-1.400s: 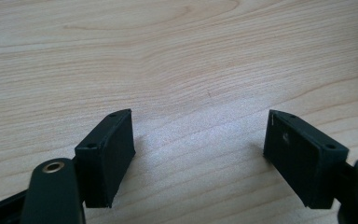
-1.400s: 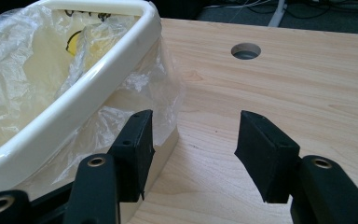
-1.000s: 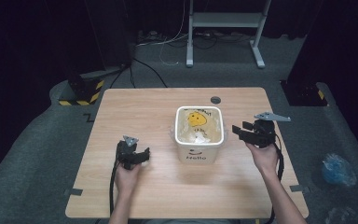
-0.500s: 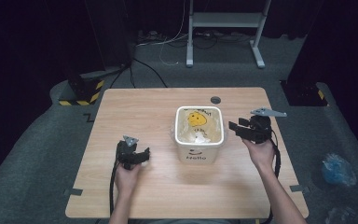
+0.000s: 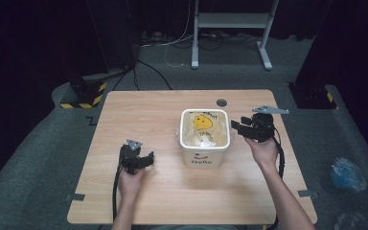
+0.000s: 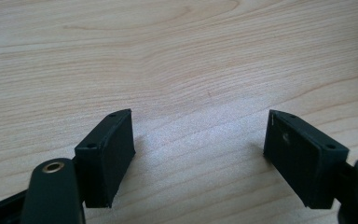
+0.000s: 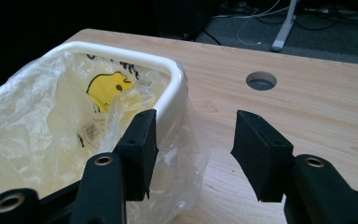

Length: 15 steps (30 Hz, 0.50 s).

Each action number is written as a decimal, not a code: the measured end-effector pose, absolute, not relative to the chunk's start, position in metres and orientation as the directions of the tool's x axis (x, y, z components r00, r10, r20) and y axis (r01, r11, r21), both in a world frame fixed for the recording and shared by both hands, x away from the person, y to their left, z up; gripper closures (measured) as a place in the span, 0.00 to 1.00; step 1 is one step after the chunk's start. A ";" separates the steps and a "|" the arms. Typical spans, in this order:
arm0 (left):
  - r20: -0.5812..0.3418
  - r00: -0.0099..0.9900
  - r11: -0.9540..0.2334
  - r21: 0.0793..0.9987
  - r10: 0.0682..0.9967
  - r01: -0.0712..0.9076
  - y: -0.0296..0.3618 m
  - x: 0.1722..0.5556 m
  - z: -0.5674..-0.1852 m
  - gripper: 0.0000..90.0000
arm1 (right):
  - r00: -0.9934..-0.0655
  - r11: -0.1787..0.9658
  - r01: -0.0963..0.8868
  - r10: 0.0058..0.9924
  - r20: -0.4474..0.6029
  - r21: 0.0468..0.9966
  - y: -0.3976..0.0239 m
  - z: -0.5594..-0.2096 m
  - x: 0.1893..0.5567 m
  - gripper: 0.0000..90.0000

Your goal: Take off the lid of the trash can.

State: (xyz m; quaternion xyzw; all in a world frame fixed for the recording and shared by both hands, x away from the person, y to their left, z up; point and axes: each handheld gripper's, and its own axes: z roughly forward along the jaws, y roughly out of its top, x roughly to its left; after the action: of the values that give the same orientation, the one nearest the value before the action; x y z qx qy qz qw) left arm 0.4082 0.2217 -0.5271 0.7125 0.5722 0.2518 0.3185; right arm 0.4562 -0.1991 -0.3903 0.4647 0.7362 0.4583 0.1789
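A white bin marked "Hello" stands at the middle of the wooden table. It is lined with a clear plastic bag that bears a yellow smiley. My right gripper hovers at the bin's right rim, open. In the right gripper view the gripper has one jaw over the rim and the other outside it. The bag's overhanging edge hangs between the jaws, and neither pad presses on it. My left gripper rests low on the table left of the bin, and its jaws stand wide over bare wood.
A round cable hole sits in the table behind the bin. A white stand and cables lie on the dark floor beyond. A blue bag lies on the floor at the right.
My right gripper has moved left toward the bin's rim and risen slightly. The left gripper has stayed where it was.
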 end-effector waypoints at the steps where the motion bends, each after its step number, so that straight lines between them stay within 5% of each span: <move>1: -0.005 0.218 -0.142 0.742 0.976 0.655 0.222 0.408 -0.527 0.27 | -0.501 0.145 0.521 0.850 0.164 0.841 -0.199 -0.390 0.457 0.55; 15: -0.005 0.218 -0.143 0.742 0.976 0.655 0.222 0.408 -0.527 0.27 | -0.510 0.162 0.506 0.848 0.142 0.847 -0.188 -0.382 0.464 0.56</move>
State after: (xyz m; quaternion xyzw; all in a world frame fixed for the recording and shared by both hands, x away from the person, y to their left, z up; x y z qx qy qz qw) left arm 0.4082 0.2218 -0.5271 0.7126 0.5721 0.2520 0.3185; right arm 0.4640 -0.1879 -0.3819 0.4581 0.7388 0.4574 0.1872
